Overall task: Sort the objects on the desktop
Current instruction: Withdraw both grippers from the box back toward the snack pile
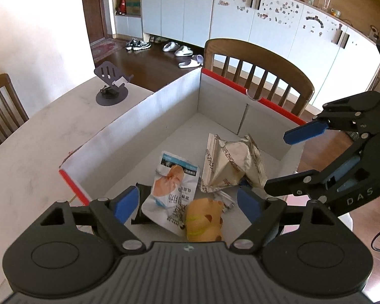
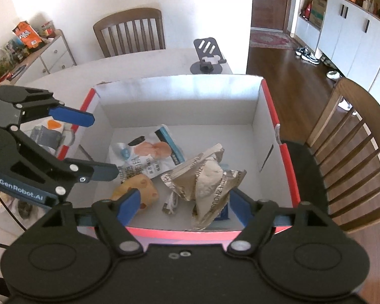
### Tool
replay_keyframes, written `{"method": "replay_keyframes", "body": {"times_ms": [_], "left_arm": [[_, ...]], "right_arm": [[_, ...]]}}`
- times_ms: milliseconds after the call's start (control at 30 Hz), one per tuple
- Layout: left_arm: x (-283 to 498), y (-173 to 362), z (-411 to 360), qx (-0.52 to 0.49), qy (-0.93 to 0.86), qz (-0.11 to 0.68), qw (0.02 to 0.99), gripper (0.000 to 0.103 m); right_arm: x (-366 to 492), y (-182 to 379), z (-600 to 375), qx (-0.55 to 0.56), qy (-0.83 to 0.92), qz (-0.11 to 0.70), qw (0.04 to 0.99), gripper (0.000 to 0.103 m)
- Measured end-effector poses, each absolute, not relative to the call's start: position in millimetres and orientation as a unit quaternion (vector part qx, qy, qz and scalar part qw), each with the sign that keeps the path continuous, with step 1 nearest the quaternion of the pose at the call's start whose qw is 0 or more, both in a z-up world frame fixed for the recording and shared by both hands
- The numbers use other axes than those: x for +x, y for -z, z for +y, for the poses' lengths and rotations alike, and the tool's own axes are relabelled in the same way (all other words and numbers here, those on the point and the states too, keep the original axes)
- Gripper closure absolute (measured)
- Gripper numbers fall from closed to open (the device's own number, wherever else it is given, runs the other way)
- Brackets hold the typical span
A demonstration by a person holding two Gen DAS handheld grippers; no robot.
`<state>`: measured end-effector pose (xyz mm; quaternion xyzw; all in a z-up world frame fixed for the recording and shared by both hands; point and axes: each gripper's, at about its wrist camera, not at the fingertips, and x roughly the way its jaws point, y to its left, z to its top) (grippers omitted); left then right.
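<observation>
Hovering above the open cardboard box (image 1: 164, 106), the left tool (image 1: 187, 204) is gaping wide with nothing between its blue fingers. The right tool (image 2: 185, 206) is likewise standing wide open and gripping nothing. Inside the box, on its white floor, a white snack pouch (image 2: 144, 155) is lying beside a crumpled silver wrapper (image 2: 207, 177), with a yellow-brown plush toy (image 2: 141, 190) sitting nearer the cameras. The box is resting on the pale worktop (image 1: 33, 152), and a dark phone stand (image 1: 111, 86) is standing beyond it at the far edge.
</observation>
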<state>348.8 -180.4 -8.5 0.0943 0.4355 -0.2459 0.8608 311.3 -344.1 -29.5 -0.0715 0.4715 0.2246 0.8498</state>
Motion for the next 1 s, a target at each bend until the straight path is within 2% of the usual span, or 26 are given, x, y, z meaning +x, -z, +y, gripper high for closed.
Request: {"method": "replay_keyframes", "body": {"times_ms": [200,333,1000], "left_arm": [[328.0,-1.8,-167.4,0.084,0.257,0.418,0.867,0.016],[313.8,-8.2,-158.6,0.076,0.263,0.401,0.874,0.002],[235.2,-8.7,-75.9,0.011,0.221,0.384,0.897,0.0]], "right_arm": [[298.4,18.7,-341.9,-0.06,-0.231,0.461,0.855,0.019],[289.8,10.0,-340.1,-0.05,-0.236,0.452,0.859,0.016],[241.2,-4.3,-284.7,-0.026,-0.245,0.434,0.867,0.01]]}}
